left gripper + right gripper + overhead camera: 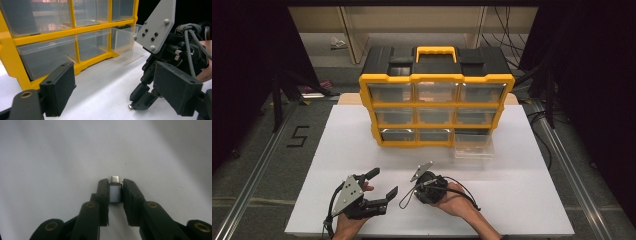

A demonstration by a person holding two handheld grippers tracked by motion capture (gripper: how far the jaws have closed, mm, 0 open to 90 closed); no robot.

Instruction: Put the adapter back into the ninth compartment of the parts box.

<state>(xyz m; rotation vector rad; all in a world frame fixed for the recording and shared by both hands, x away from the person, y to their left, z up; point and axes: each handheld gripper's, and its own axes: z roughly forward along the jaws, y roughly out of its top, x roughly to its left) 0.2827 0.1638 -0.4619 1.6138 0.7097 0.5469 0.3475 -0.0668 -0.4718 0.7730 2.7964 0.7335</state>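
My right gripper (pixel 115 188) is shut on a small white adapter (pixel 114 193) with a metal plug tip, held just above the white table (pixel 512 200). From above, that gripper (pixel 419 194) points down at the table's near middle. The left gripper view shows it (pixel 140 101) tilted down, with the metal tip of the adapter (pixel 130 106) at the table surface. My left gripper (pixel 383 183) sits to its left, open and holding nothing; its jaws (pixel 117 92) stand wide apart.
A yellow and black organizer (pixel 436 80) with clear drawers stands at the back middle of the table. One clear drawer (pixel 473 146) is pulled out at its bottom right and rests on the table; the same drawer (pixel 123 41) appears in the left gripper view.
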